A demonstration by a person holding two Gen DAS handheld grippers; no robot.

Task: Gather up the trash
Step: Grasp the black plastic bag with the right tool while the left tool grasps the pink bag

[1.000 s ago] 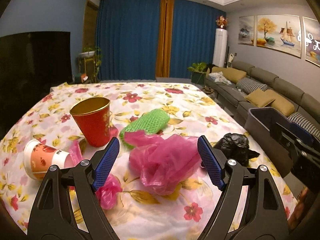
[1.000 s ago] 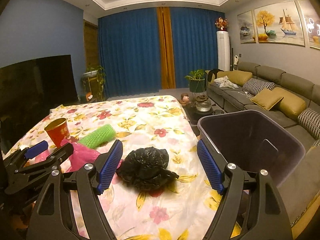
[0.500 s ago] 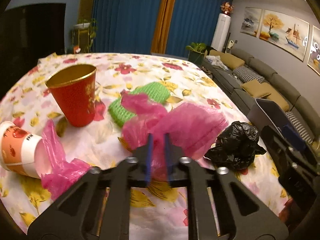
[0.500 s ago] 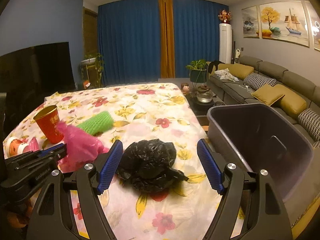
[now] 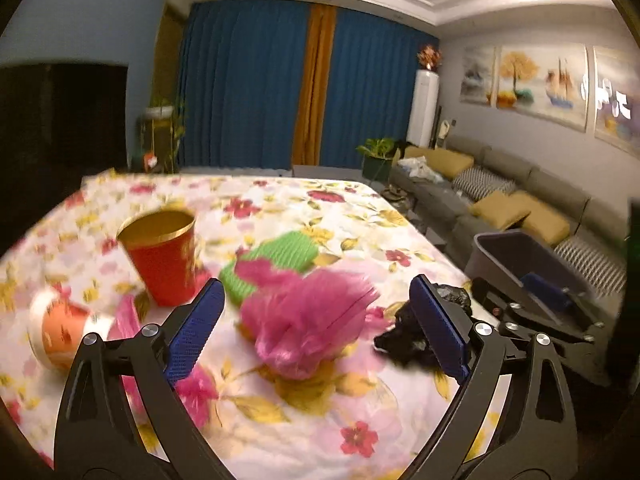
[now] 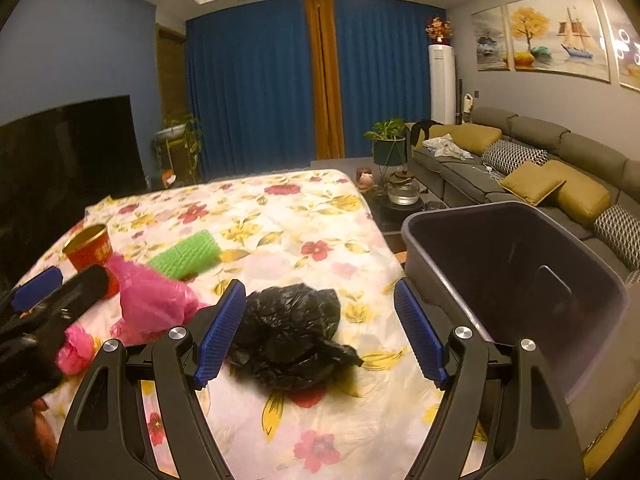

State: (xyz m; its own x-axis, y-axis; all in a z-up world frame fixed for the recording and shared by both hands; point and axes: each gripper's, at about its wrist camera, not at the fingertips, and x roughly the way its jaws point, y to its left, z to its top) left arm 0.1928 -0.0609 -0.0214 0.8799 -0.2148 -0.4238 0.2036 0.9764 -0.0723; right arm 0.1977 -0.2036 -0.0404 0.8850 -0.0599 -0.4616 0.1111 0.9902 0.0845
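A crumpled pink plastic bag (image 5: pixel 308 320) lies blurred on the flowered tablecloth (image 5: pixel 304 432), between the jaws of my left gripper (image 5: pixel 315 285). Those jaws are opening and stand wide, and the pads do not touch the bag. A black plastic bag (image 6: pixel 292 332) sits between the jaws of my right gripper (image 6: pixel 320 286), which is open and apart from it. A dark grey bin (image 6: pixel 500 260) stands off the table's right edge, beside the right gripper. Both bags also show in the other view: the pink bag (image 6: pixel 152 300) and the black bag (image 5: pixel 404 336).
A red cup (image 5: pixel 160 260) stands upright at the left, with a green mesh roll (image 5: pixel 276 260) behind the pink bag. A paper cup (image 5: pixel 60 332) lies on its side by a smaller pink bag (image 5: pixel 192 392). A sofa (image 6: pixel 540 160) runs along the right wall.
Half a second ago my left gripper was shut on the pink bag; now its jaws are wide apart and it has drawn back. The right gripper has crept closer to the black bag.
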